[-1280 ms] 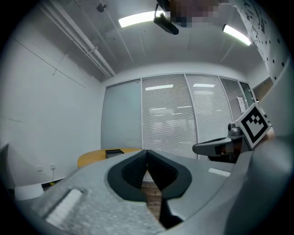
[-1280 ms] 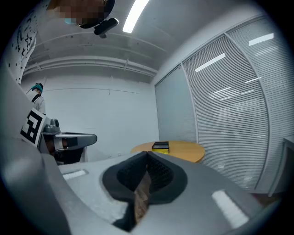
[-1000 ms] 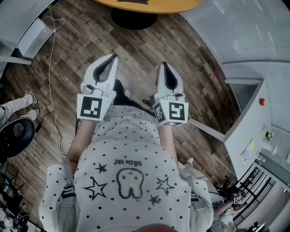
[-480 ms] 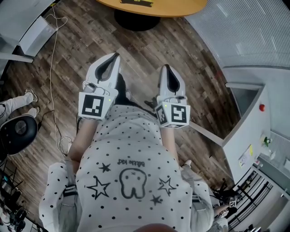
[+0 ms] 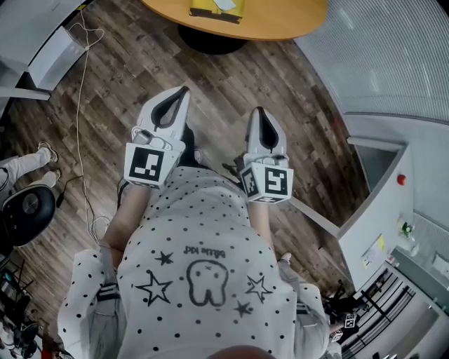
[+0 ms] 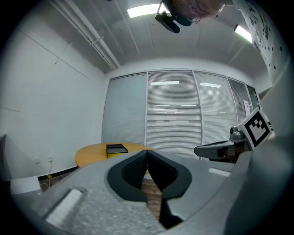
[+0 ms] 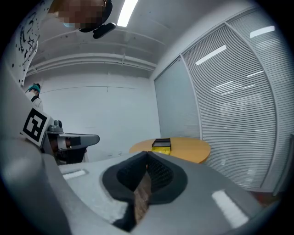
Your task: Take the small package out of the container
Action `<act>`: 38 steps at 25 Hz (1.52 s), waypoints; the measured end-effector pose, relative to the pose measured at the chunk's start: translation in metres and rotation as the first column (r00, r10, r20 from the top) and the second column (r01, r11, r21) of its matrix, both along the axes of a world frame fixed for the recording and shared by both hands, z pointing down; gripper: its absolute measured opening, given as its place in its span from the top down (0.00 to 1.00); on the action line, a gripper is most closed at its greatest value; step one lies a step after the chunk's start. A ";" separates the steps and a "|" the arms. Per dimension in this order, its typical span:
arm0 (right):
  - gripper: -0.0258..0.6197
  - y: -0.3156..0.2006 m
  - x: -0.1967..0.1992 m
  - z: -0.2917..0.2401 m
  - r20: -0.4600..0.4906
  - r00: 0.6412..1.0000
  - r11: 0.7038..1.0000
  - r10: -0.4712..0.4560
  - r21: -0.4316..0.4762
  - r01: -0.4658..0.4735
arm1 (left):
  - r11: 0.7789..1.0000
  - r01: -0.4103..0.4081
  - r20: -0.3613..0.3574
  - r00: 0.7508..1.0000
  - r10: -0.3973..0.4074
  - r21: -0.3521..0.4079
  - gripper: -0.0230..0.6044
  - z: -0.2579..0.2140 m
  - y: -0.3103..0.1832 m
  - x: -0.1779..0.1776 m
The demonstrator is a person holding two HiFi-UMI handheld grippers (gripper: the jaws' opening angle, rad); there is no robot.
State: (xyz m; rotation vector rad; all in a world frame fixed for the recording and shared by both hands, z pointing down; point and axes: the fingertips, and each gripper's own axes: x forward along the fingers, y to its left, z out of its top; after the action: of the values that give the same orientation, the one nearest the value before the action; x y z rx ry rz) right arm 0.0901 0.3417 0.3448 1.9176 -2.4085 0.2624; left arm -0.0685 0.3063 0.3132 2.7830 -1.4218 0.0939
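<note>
Grippers level: left gripper [image 5: 184, 91]; right gripper [image 5: 259, 111]

Left tongs [image 6: 147, 155] tips together, round table [image 6: 89, 156] beyond, what looks like a black-and-yellow container [image 6: 116, 149] on it

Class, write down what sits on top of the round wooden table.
A yellow container sits on the table, something pale showing inside it. What that is, and the container's floor, cannot be made out.

My head camera looks steeply down, the round orange wooden table [image 5: 280, 21] at its top edge. Both gripper views face that table roughly level, from well away; all three share its yellow-and-black box [image 5: 216, 8].
</note>
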 end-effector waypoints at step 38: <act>0.95 -0.231 -0.066 -0.017 -0.037 0.998 0.999 0.041 0.013 -0.041 | 0.996 -0.067 -0.059 0.996 0.063 -0.065 0.95 0.009 -0.233 -0.071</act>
State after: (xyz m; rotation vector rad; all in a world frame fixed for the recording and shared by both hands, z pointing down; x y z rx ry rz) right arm 0.0238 0.1107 0.3274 1.9606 -2.3544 0.2124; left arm -0.1391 0.0730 0.3218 2.7546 -1.2912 0.0608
